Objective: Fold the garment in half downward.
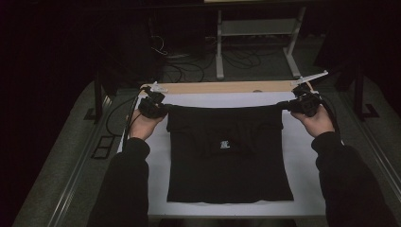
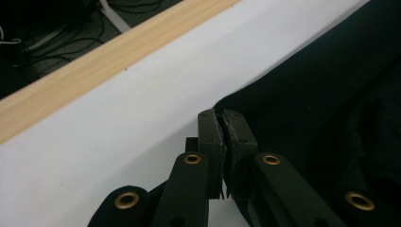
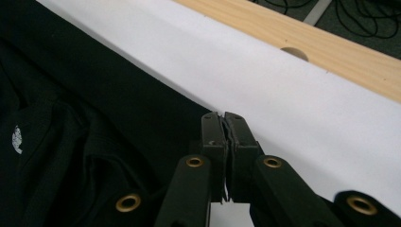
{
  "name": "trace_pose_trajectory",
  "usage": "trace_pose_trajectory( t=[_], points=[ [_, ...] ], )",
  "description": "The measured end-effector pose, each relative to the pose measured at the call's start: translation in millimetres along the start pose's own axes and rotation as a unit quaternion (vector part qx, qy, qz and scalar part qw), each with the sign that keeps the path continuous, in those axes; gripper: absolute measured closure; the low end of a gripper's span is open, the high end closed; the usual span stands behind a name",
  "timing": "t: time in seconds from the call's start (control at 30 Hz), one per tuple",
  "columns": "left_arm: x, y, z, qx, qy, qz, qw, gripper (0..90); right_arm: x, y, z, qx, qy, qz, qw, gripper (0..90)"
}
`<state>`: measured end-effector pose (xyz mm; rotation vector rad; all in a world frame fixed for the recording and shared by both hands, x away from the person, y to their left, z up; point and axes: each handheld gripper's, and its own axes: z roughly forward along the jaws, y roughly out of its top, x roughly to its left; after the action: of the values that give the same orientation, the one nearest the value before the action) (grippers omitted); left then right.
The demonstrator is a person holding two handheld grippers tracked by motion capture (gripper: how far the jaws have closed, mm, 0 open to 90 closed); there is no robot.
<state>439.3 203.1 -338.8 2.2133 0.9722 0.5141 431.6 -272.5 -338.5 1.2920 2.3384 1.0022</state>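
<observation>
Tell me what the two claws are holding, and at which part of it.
Both hold the black cloth garment with the small white print: left claw shut on its far left corner, right claw on its far right corner.

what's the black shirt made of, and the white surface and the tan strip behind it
Black shirt: looks like soft knit fabric, matte; it creases and drapes where the left gripper and right gripper pinch its far edge. White surface: smooth, matte sheet or board, hard to tell which. Tan strip: apparently light wood, with visible grain lines.
</observation>
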Motion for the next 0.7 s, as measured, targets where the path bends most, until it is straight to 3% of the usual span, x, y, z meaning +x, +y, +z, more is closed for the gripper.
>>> trace_pose_trajectory(
  t=[0.47,0.7],
  points=[
    [5.1,18.7,-2.4,-0.015,0.021,0.01,0.9996,85.9,-13.2,19.0,0.3,-0.023,-0.019,0.003,0.9995,86.2],
    [8.4,20.7,5.6,-0.016,0.026,0.009,0.9995,85.9,-13.7,23.2,2.7,-0.026,-0.025,0.009,0.9993,86.2]
  ],
)
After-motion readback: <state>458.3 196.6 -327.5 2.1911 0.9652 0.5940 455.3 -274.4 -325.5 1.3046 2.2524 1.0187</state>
